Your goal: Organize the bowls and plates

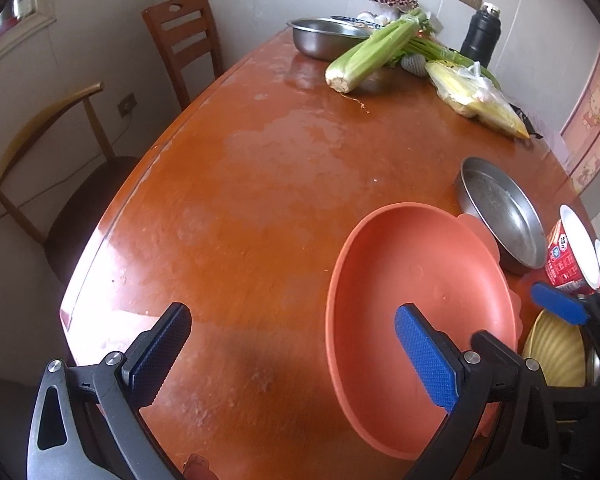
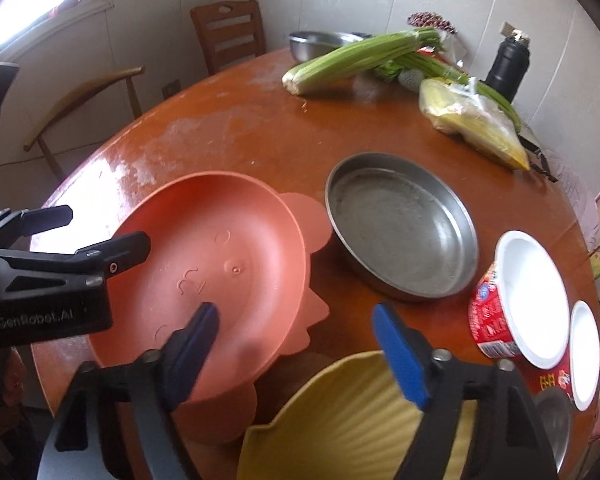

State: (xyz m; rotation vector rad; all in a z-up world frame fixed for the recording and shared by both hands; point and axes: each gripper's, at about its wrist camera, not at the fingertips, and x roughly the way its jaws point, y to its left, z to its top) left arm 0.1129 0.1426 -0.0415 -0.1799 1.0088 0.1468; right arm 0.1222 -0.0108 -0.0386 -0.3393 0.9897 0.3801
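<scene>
A large orange plastic plate (image 1: pixel 412 312) (image 2: pixel 220 264) lies on the wooden table near its front edge. A round steel pan (image 2: pixel 400 228) (image 1: pixel 500 212) sits just right of it. A yellow ribbed plate (image 2: pixel 348 420) (image 1: pixel 556 352) lies at the front right. My left gripper (image 1: pixel 292 356) is open above the table's front, its right finger over the orange plate; it also shows in the right wrist view (image 2: pixel 100 232). My right gripper (image 2: pixel 296 340) is open and empty, above the gap between the orange and yellow plates.
Two red instant-noodle cups (image 2: pixel 512 300) stand at the right. Celery (image 2: pixel 352 60), bagged corn (image 2: pixel 472 124), a steel bowl (image 1: pixel 324 36) and a black flask (image 2: pixel 508 68) sit at the back. Two chairs (image 1: pixel 184 44) stand at the left.
</scene>
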